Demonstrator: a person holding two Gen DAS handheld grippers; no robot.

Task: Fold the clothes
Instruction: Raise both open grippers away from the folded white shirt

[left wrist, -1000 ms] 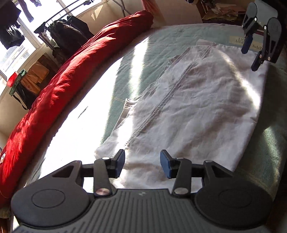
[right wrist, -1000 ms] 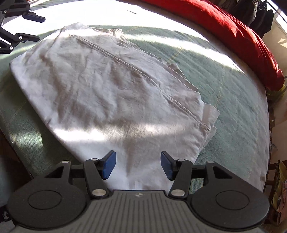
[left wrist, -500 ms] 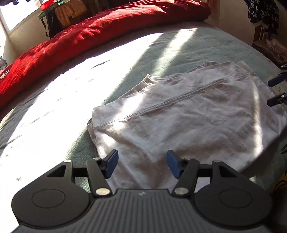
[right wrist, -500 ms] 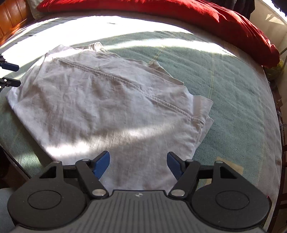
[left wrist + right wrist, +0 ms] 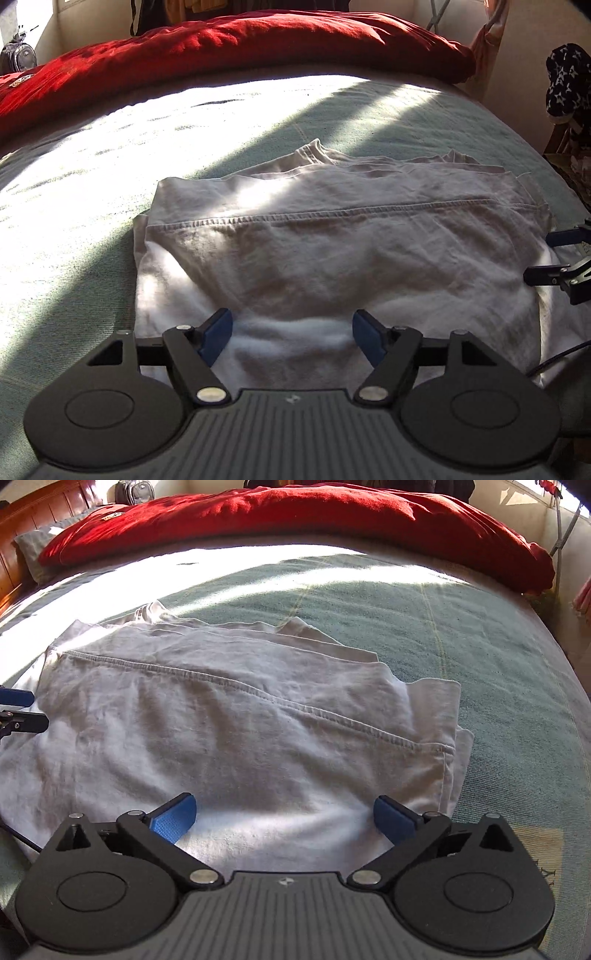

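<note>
The white garment (image 5: 332, 258) lies flat in stacked layers along the near edge of the bed (image 5: 74, 229). Left gripper (image 5: 291, 338) and right gripper (image 5: 284, 818) hover spread wide over its near hem, holding nothing, seemingly placed to pinch it.

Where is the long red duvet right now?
The long red duvet runs along the far edge of the green bedspread in both wrist views, beyond the folded white garment.
</note>
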